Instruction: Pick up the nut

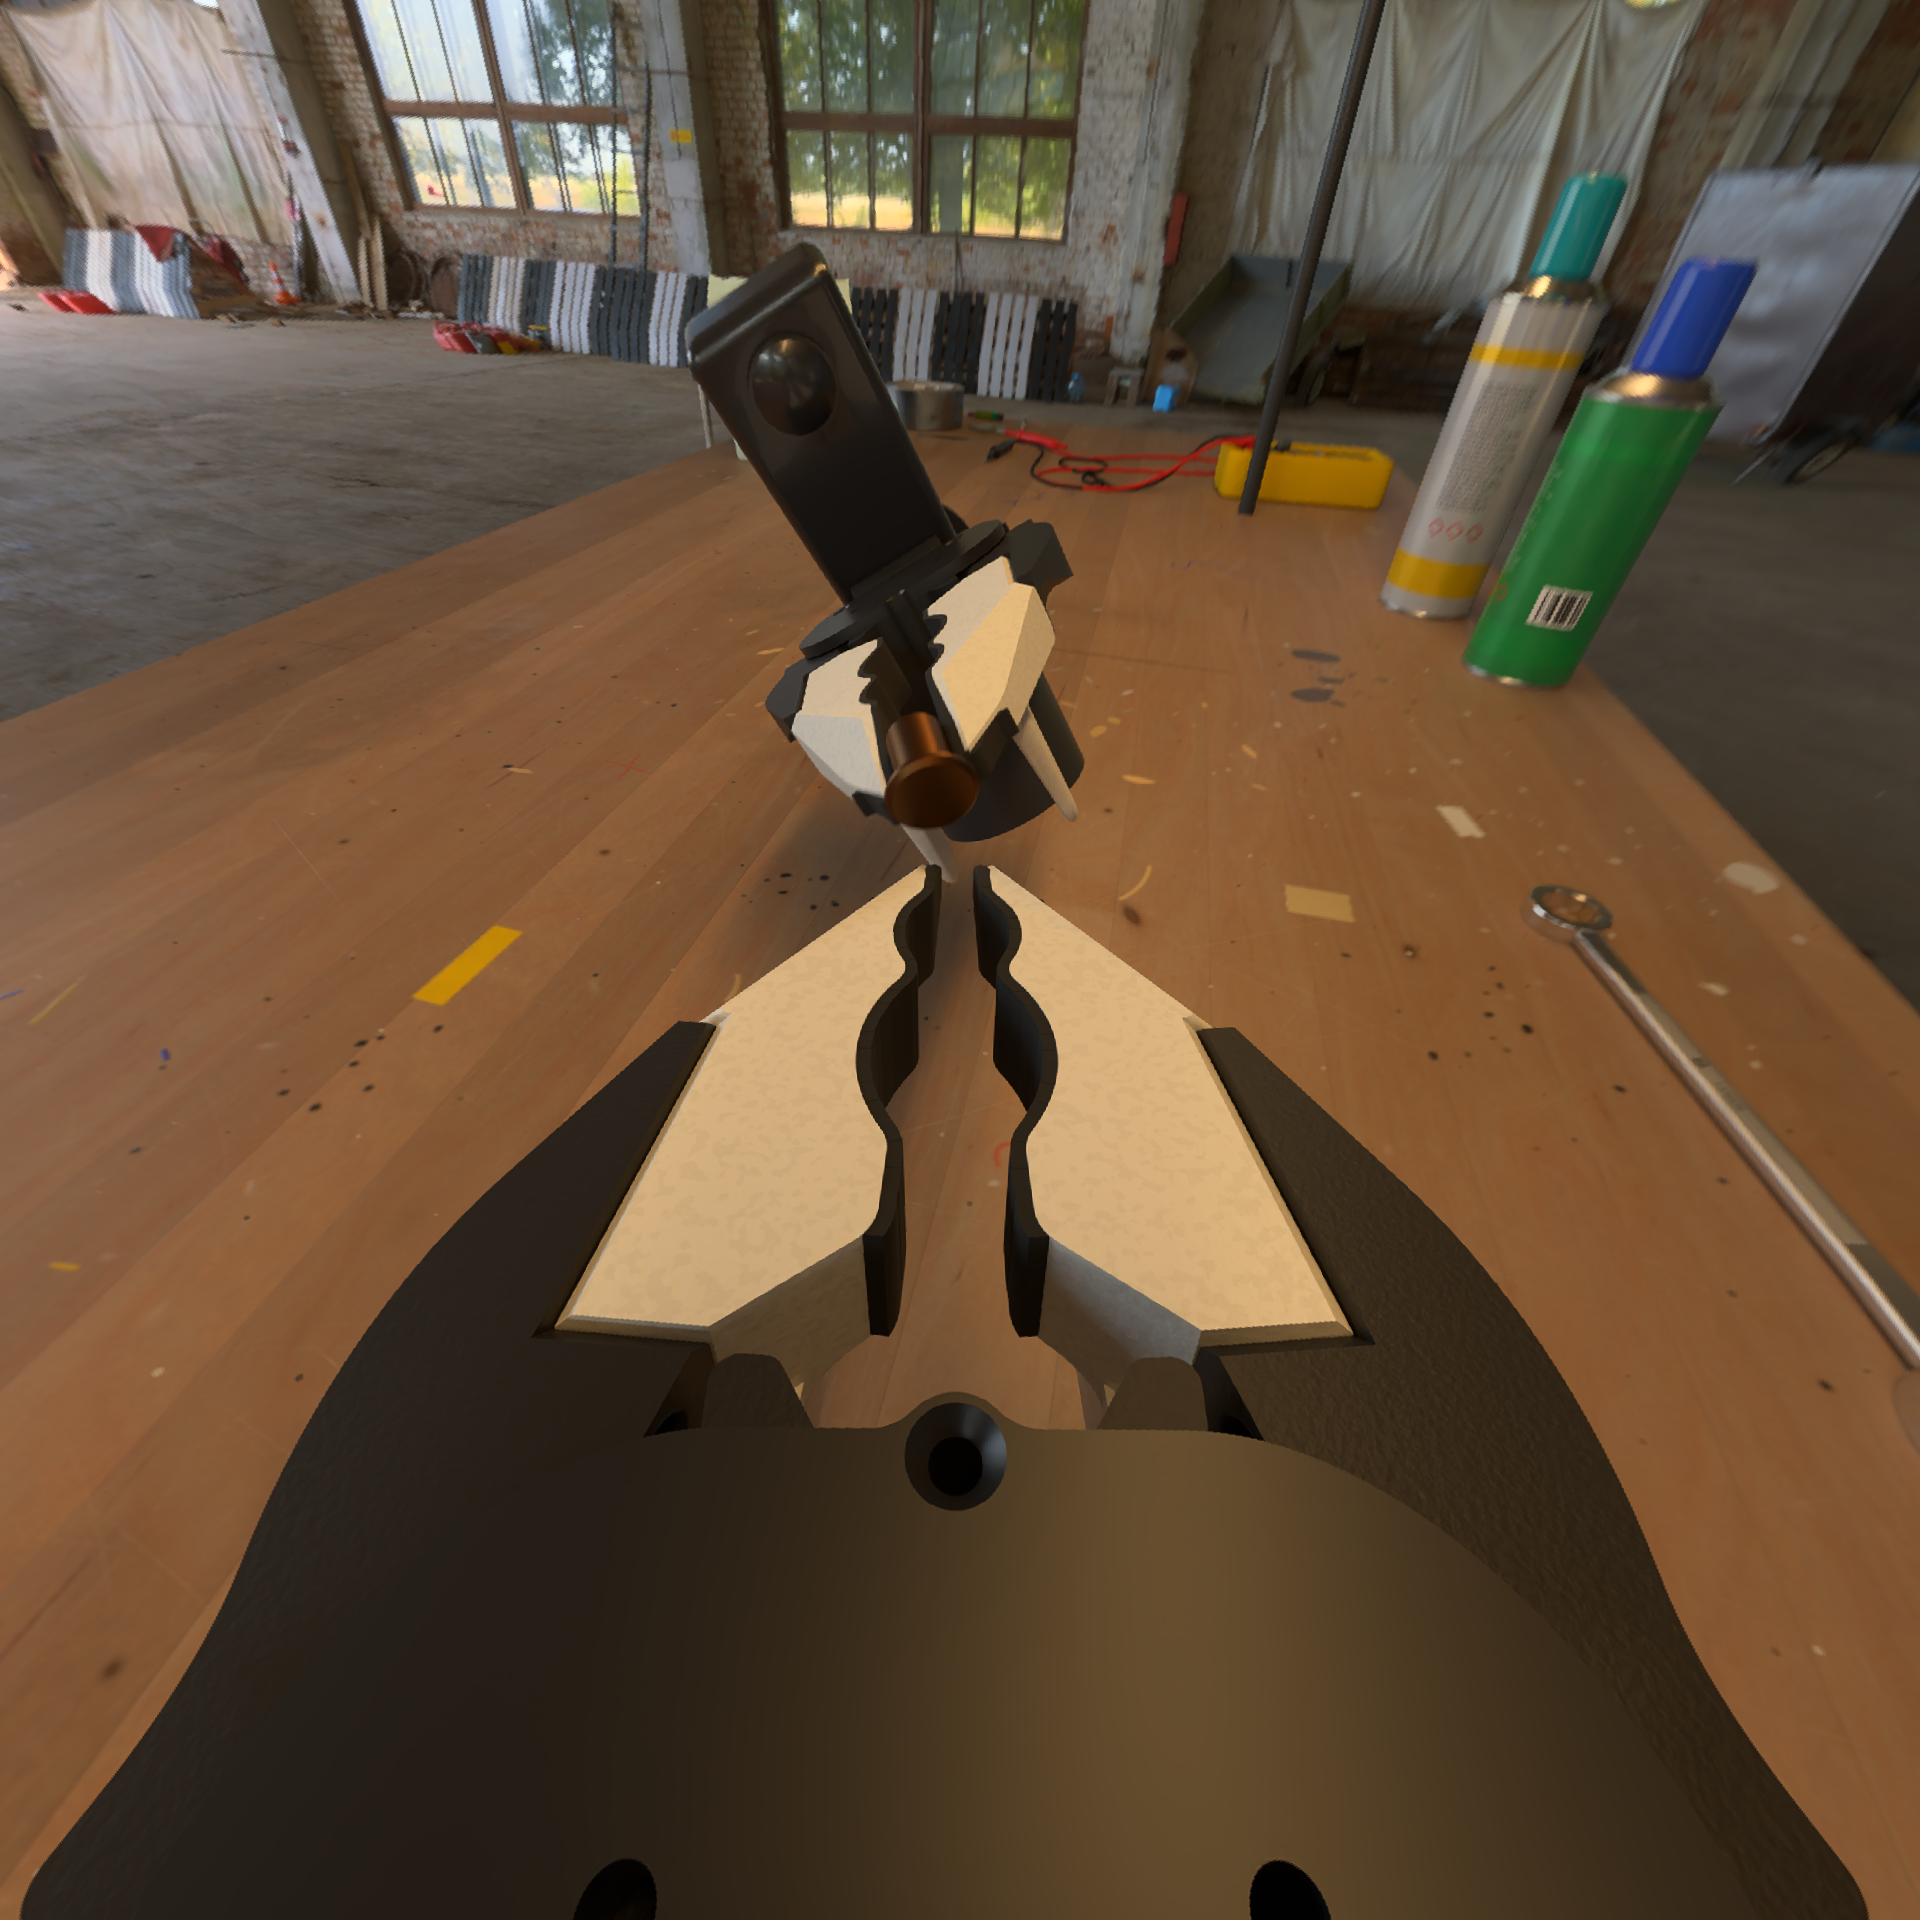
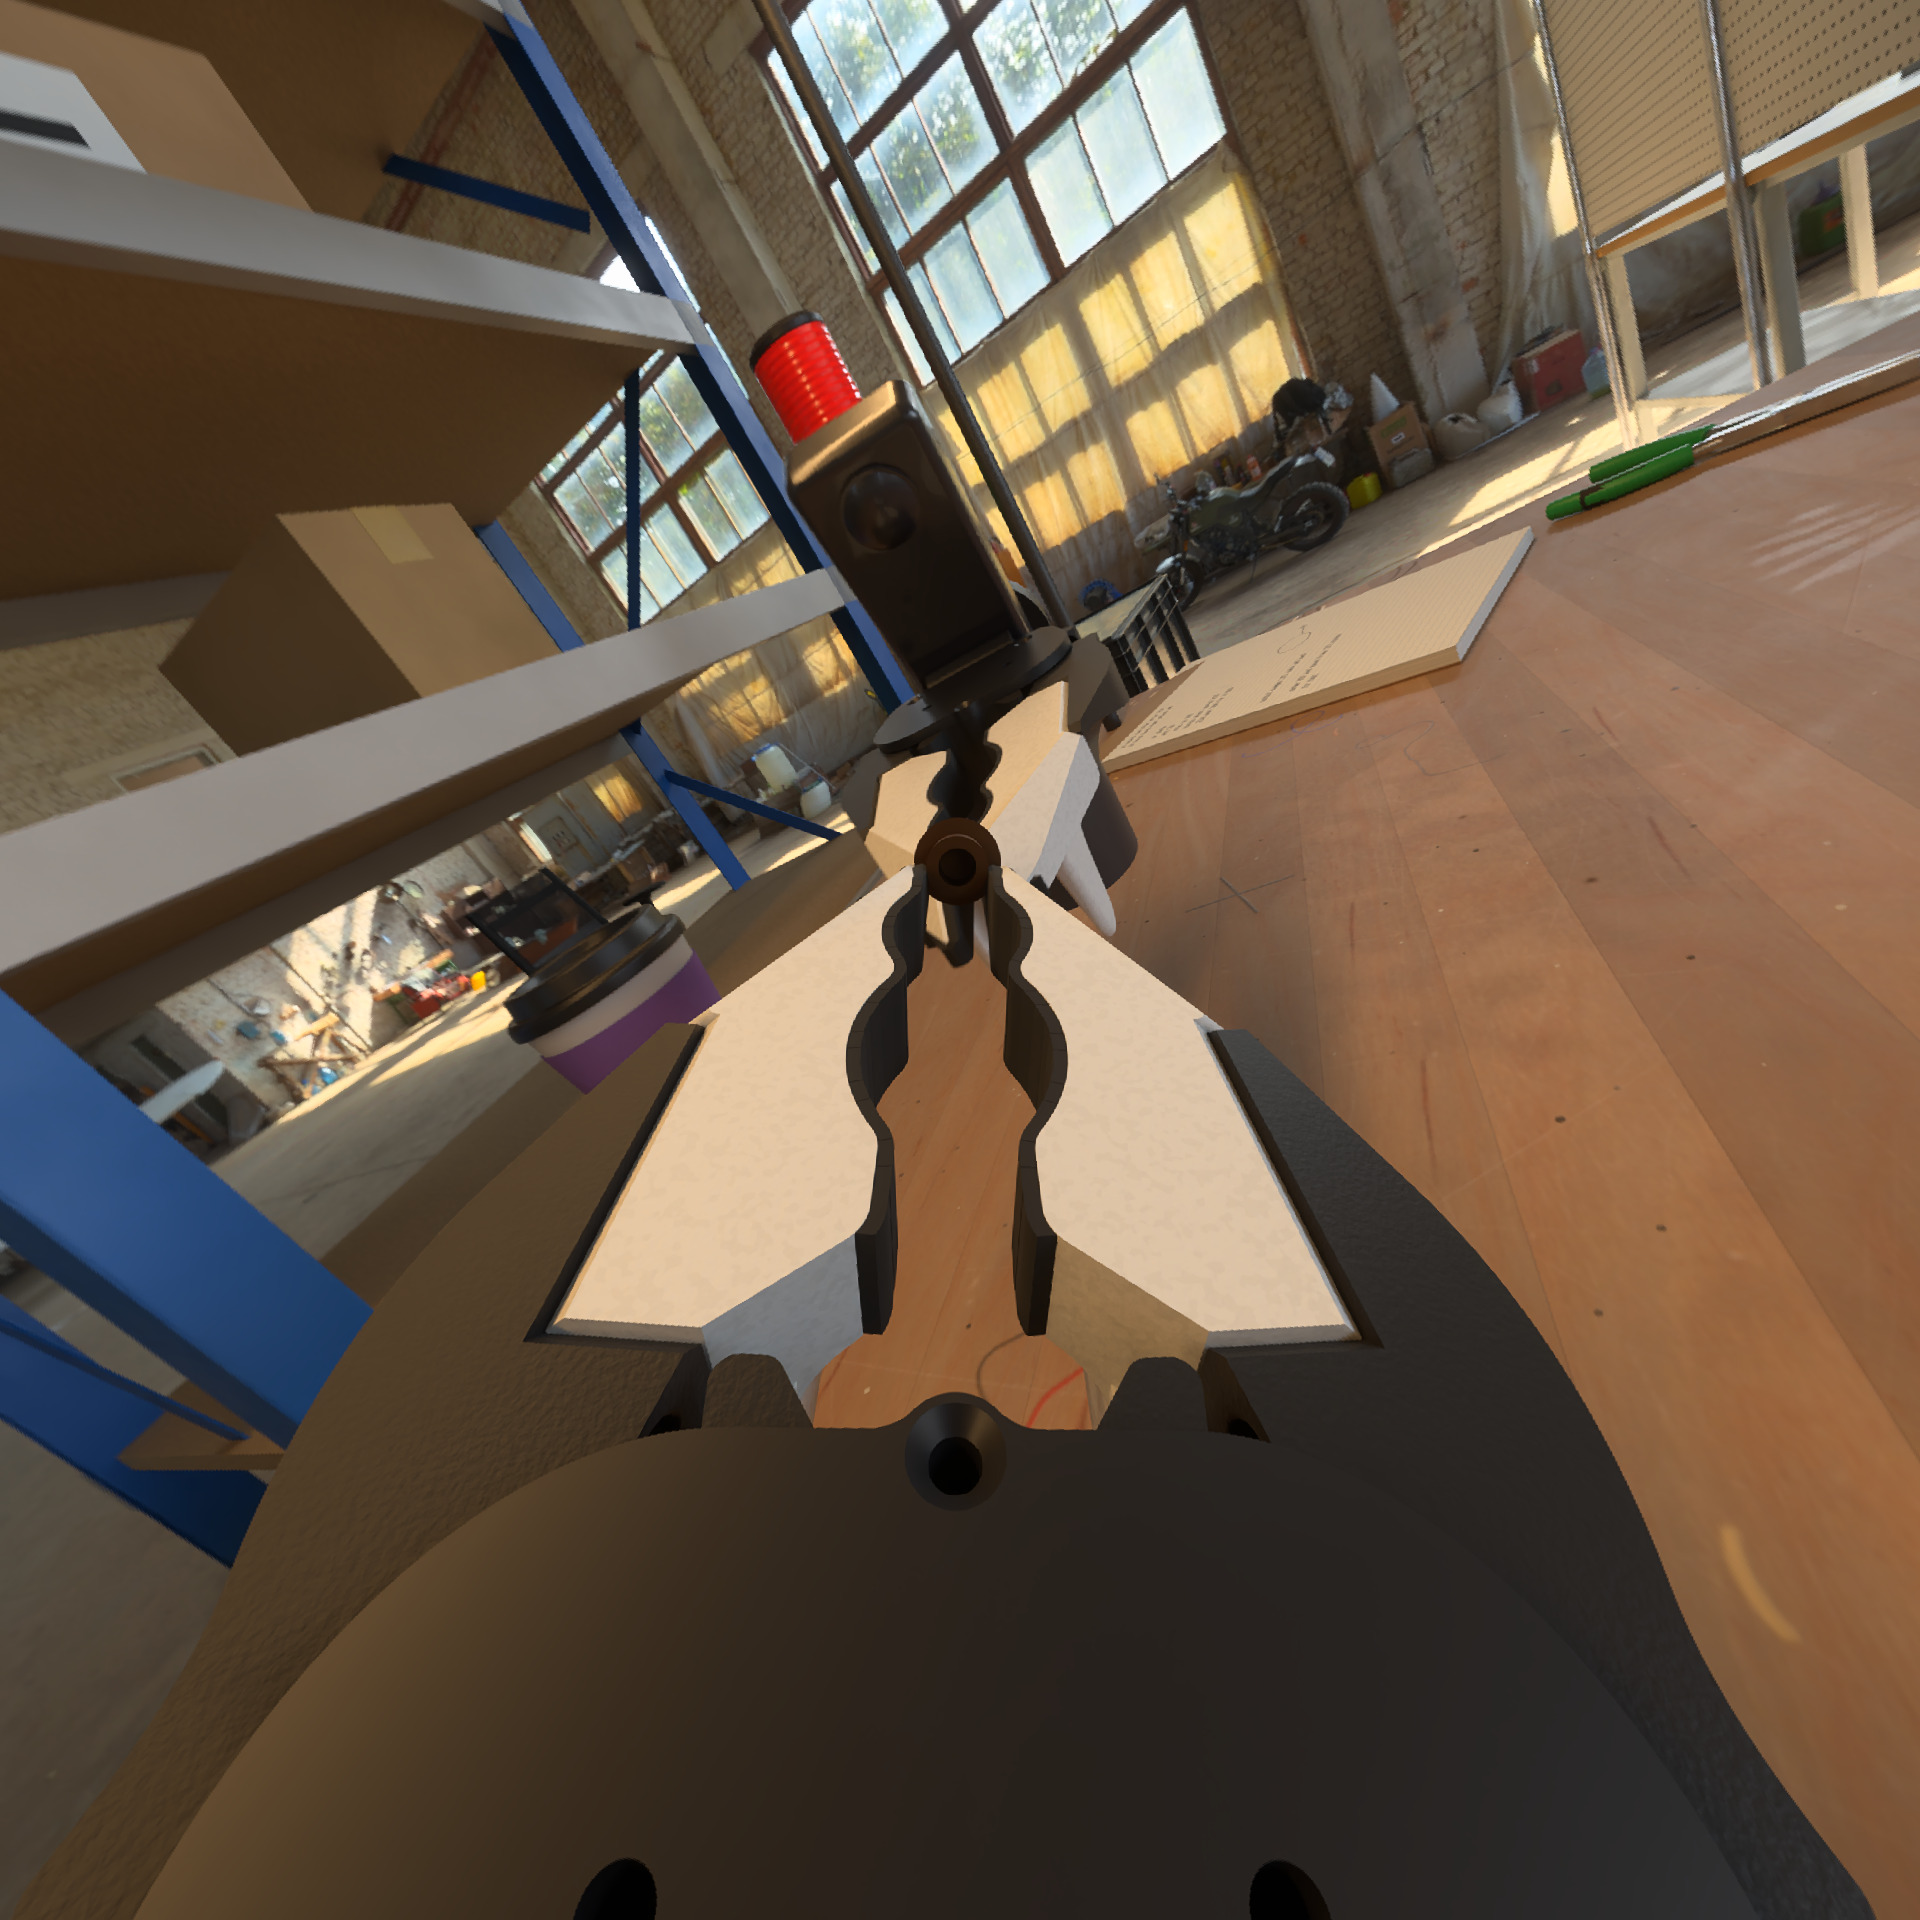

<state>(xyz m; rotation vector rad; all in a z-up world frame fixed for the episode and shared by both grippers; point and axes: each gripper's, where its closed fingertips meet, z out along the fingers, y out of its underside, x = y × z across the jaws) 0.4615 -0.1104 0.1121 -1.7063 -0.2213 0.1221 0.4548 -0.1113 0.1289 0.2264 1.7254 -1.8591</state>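
Observation:
The nut (image 2: pixel 956 858) is a small brown ring with a hole, pinched between the fingertips of my right gripper (image 2: pixel 956 878). In the left wrist view the right gripper (image 1: pixel 966 805) faces me, tilted above the wooden table (image 1: pixel 416 831). There the nut (image 1: pixel 928 787) shows as a copper cylinder held off the table. My left gripper (image 1: pixel 957 881) sits just in front of it, jaws nearly together with nothing between them. Its dark body (image 2: pixel 904 540) stands right behind the nut in the right wrist view.
On the table at the right stand a green spray can (image 1: pixel 1590 520) and a white-and-yellow one (image 1: pixel 1496 416), with a long wrench (image 1: pixel 1714 1101), a yellow box (image 1: pixel 1304 473) and a dark pole (image 1: pixel 1309 260). A purple cup (image 2: pixel 613 997), a shelf rack (image 2: pixel 312 790) and a cream board (image 2: pixel 1320 644) show in the right wrist view.

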